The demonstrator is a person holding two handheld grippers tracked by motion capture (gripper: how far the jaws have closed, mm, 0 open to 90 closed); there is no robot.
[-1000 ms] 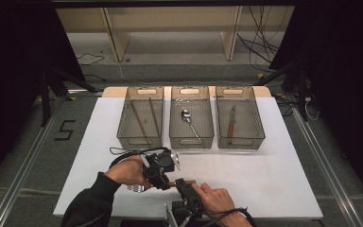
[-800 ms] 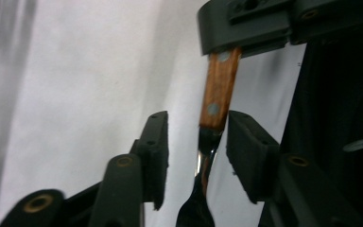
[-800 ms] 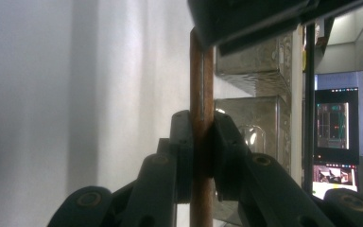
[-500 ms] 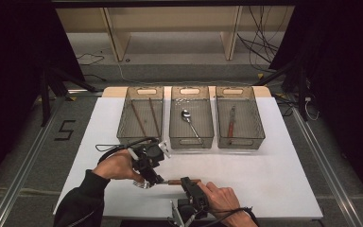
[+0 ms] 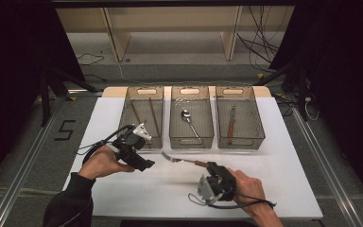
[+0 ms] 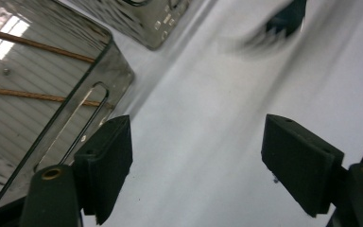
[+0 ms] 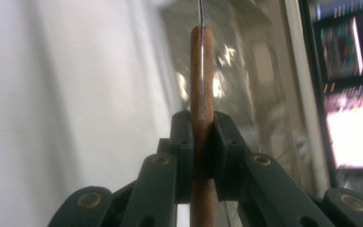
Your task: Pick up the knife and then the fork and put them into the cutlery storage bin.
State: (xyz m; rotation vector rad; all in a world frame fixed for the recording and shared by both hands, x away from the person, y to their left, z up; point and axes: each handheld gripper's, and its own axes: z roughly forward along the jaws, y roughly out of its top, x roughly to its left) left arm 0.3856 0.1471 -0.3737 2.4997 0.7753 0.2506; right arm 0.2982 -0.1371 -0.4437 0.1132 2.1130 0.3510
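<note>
One white table (image 5: 283, 161) is seen, with three clear bins (image 5: 191, 116) lined up at the back. Two grippers are held: the left gripper (image 5: 144, 165) is spread wide over bare table, and the right gripper (image 5: 211, 166) is clamped on one fork (image 5: 182, 160), kept just in front of the middle bin.

Black grippers with brass-coloured screws, black cables, dark left sleeve (image 5: 68, 205)

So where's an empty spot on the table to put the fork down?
The white table is bare right of the fork, below the bins, and along the front edge. It is crowded between the left gripper and right gripper.
</note>
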